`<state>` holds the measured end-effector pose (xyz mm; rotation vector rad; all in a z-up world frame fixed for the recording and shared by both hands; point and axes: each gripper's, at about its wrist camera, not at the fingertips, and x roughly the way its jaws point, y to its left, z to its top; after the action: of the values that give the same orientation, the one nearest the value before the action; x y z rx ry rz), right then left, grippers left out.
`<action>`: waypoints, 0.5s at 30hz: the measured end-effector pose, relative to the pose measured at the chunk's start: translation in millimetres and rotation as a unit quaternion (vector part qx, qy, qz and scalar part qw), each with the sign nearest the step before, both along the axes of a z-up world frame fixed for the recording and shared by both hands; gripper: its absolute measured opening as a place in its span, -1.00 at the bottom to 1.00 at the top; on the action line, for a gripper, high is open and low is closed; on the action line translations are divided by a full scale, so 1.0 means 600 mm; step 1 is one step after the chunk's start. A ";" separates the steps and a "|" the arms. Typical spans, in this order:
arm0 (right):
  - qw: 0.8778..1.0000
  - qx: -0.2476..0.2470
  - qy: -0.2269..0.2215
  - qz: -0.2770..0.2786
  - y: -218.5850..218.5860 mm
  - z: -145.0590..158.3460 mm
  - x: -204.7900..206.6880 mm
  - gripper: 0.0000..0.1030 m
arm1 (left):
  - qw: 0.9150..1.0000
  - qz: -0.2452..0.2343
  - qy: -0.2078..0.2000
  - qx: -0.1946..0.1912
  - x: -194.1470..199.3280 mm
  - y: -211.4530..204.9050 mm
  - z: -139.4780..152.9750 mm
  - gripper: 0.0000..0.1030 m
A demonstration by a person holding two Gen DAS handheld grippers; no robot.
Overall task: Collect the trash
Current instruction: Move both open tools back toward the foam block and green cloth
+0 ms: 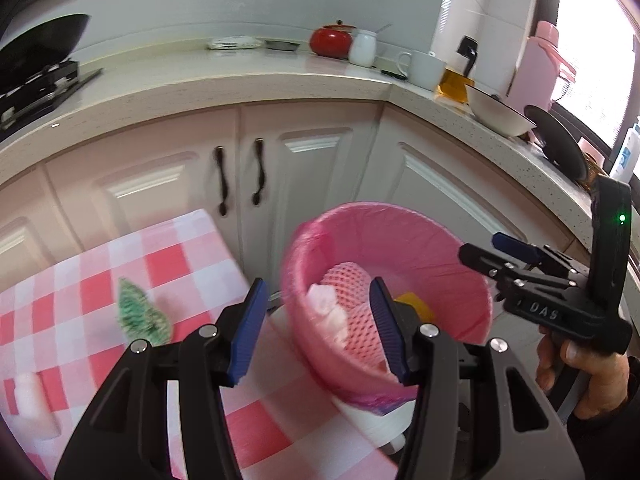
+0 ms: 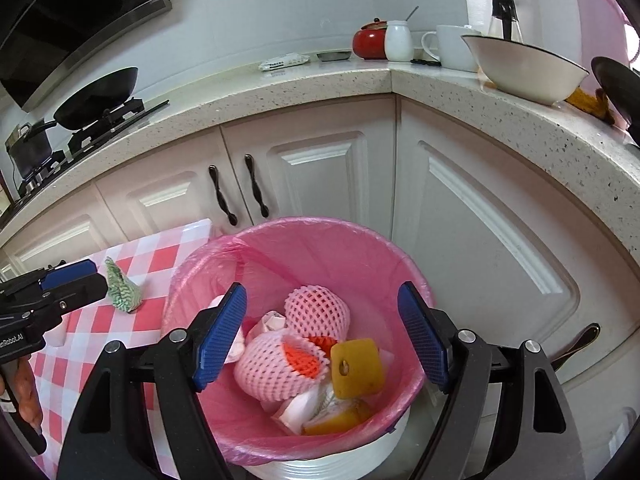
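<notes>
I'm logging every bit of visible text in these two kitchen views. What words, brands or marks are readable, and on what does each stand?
"DAS" – raised letters on the right gripper body, seen in the left wrist view.
"nRobot.AI" – white print on the left gripper body, its start cut off at the picture's edge.
White packet on the counter: dark print, too small to read.
Blue-and-white bottle by the window: label blurred, unreadable.

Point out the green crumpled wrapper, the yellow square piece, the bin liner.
green crumpled wrapper [image 2: 122, 290]: right wrist view, its middle
yellow square piece [image 2: 357, 368]: right wrist view, flat face
bin liner [image 2: 320, 248]: right wrist view, far inner wall
</notes>
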<state>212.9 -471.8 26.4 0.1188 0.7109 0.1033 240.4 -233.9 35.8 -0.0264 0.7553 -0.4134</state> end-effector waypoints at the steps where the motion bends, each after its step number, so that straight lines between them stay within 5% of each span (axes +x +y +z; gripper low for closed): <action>1: 1.000 0.001 -0.002 0.002 0.005 0.002 -0.003 0.45 | 1.000 0.005 -0.002 0.001 -0.006 0.010 0.000 0.00; 15: 0.998 0.011 -0.019 0.051 0.118 0.028 -0.053 0.50 | 0.996 0.092 -0.008 -0.001 -0.085 0.184 -0.012 0.06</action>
<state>180.9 -401.2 43.4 0.1005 0.6785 0.2101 189.4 -123.5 28.6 -0.0941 0.7296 -0.2392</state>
